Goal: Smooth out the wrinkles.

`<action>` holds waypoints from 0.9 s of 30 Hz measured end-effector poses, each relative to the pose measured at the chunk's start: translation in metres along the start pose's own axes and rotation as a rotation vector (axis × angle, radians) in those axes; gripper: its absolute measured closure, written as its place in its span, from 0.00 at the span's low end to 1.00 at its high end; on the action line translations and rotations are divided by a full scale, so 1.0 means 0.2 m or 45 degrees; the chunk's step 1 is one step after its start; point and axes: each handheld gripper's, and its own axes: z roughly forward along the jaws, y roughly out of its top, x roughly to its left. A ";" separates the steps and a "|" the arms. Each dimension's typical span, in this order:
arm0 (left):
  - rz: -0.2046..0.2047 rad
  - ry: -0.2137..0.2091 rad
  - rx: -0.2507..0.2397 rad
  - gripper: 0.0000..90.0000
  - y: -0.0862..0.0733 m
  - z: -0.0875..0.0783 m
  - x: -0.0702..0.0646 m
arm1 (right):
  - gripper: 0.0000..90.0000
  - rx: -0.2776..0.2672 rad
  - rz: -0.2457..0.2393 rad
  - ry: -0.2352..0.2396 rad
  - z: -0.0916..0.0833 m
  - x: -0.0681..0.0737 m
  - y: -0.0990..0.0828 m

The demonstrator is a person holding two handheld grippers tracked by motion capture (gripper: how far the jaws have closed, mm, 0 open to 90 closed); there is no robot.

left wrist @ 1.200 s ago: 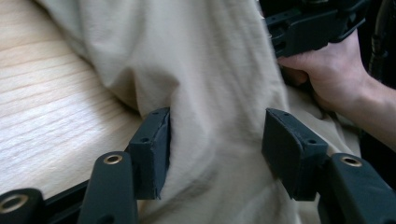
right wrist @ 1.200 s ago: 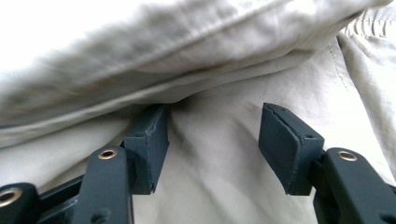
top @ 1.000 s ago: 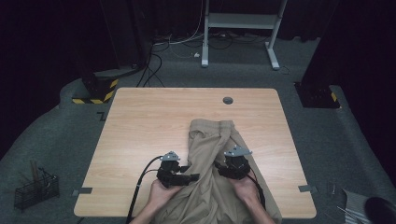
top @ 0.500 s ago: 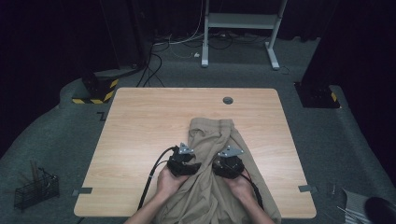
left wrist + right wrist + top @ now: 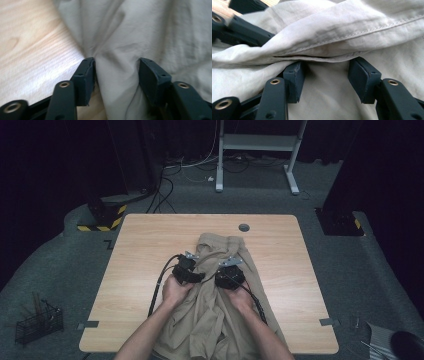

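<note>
A khaki garment lies crumpled on the wooden table, running from mid-table to the near edge. Both hands hold their grippers side by side on it, pointing away from the person. My left gripper sits near the cloth's left edge. In its own view a raised fold of the khaki cloth stands between the jaws, which have just been opening. My right gripper has its jaws apart, tucked under a stitched hem, with flat cloth between them. The left gripper's black jaw shows at that view's upper left.
A round cable hole is in the table's far side. The left gripper's black cable loops over the table's left half. On the floor are a wire basket, a striped base and a white desk frame.
Both grippers have slid away from the person along the garment and drawn closer together. The cloth ahead of them has bunched up.
</note>
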 end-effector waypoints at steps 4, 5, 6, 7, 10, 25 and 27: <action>-0.101 -0.089 -0.089 0.50 -0.05 -0.12 0.02 | 0.51 0.000 0.055 0.059 -0.07 -0.01 -0.03; -0.114 -0.122 -0.129 0.50 -0.07 -0.17 0.01 | 0.51 0.000 0.055 0.059 -0.07 -0.01 -0.03; -0.092 -0.157 -0.157 0.49 -0.11 -0.22 -0.01 | 0.50 0.006 0.027 0.072 -0.15 0.00 -0.07; -0.035 -0.199 -0.180 0.48 -0.16 -0.29 -0.06 | 0.50 0.012 0.004 0.080 -0.18 0.01 -0.09; 0.017 -0.223 -0.181 0.47 -0.22 -0.33 -0.11 | 0.50 0.019 -0.047 0.085 -0.25 0.03 -0.15; 0.045 -0.108 -0.095 0.78 -0.27 -0.15 -0.17 | 0.46 -0.029 -0.052 0.079 -0.28 0.04 -0.29; 0.045 -0.089 -0.098 0.79 -0.26 -0.14 -0.15 | 0.46 -0.029 -0.049 0.076 -0.26 0.04 -0.27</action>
